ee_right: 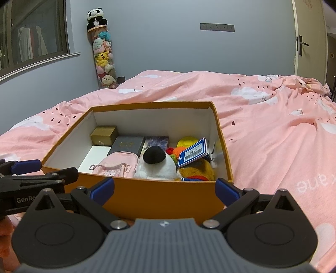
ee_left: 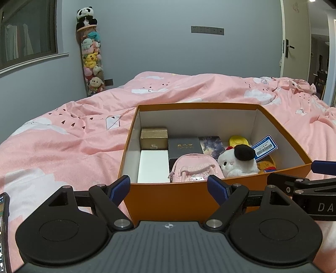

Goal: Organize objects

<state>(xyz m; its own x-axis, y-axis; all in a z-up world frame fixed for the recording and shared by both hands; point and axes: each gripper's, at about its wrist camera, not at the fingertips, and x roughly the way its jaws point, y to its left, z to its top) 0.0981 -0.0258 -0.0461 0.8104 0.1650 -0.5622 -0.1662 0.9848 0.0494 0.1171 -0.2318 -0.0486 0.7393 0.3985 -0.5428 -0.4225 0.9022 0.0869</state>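
Hovering side by side at the near wall of the box: left claw and right claw, both spread wide, jaws released, nothing between the blue pads. Neither pad clearly touches the cardboard; they sit just in front of the near wall, one gripper toward each near corner. Right claw's arm pokes into the left view at the edge, and vice versa.

Box: orange outside, white inside, lid off, sitting on the bed. Contents:
- gold case, far-left corner
- white slab in front of it, against the near wall
- black case beside the gold one
- dark card right of that
- pink pouch, near wall, middle
- white plush with a black ear, touching the pouch
- blue tag leaning over the plush side
- yellow shoe at the back right
- orange knit toy in the near-right corner, partly hidden

Surface: pink duvet with white clouds, rumpled, otherwise bare around the box.

Room: grey-blue walls, window on the left, socket strip on the far wall, door at right. Corner tube of plush toys with a panda on top. Phone edge visible at far left of the left view.
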